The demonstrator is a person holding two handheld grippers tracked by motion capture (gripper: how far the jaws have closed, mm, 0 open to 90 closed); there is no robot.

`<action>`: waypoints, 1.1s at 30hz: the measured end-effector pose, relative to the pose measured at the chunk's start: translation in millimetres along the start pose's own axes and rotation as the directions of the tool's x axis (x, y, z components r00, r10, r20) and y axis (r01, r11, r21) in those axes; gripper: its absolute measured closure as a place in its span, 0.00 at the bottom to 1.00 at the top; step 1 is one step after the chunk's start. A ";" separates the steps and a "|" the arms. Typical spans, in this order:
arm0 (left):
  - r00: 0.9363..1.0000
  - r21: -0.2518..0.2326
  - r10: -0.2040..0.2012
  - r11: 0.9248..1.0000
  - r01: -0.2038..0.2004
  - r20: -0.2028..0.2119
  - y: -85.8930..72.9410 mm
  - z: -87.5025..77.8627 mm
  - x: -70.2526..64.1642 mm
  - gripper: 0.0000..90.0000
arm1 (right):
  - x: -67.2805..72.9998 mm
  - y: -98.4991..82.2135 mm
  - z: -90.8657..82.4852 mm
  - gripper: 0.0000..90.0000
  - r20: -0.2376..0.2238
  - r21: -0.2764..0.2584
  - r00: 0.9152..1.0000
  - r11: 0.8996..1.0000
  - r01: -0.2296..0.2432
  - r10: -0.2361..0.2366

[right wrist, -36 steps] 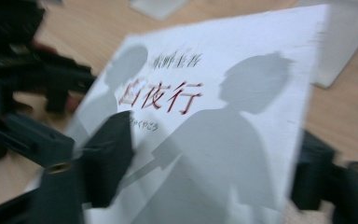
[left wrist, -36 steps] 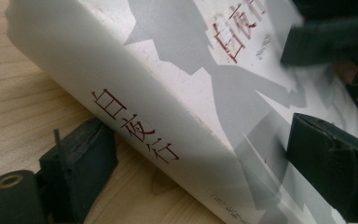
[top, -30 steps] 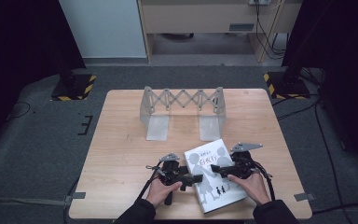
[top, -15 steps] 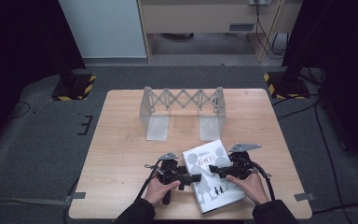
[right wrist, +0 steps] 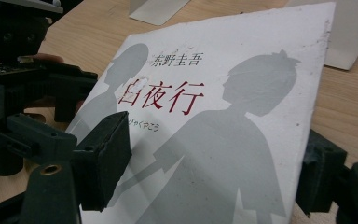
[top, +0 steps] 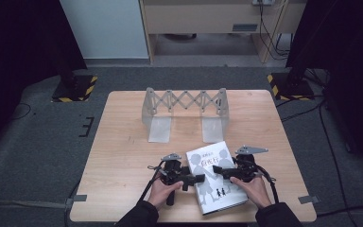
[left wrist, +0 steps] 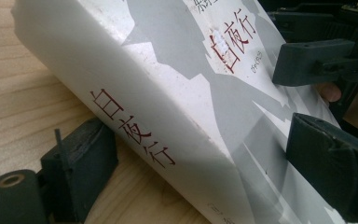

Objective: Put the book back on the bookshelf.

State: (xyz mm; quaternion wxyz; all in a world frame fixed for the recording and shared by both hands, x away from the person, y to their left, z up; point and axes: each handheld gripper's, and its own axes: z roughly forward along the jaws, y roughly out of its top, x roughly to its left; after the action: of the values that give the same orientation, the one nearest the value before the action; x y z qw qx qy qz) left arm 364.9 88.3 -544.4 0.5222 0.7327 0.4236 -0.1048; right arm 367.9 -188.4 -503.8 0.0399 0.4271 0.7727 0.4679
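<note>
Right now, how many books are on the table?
1. A white book lies near the front edge of the table, between the left gripper and the right gripper. None stands in the expanding rack behind it.

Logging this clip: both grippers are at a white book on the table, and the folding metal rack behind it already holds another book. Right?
Not quite. The rack stands empty in the high view; no book sits in it. The rest holds: left gripper and right gripper are both at the white book.
</note>
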 end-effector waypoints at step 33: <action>0.999 -0.032 -0.043 0.999 0.043 0.000 -1.7 -2.5 5.1 0.21 | -11.6 -8.4 1.8 0.19 -0.007 0.111 0.994 0.988 -0.110 0.111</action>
State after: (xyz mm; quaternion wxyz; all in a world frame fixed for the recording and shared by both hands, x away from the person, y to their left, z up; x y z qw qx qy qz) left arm 366.0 93.2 -547.5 0.5315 0.7150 0.4411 -0.1086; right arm 370.8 -196.9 -515.0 -0.0151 0.4676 0.7729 0.4287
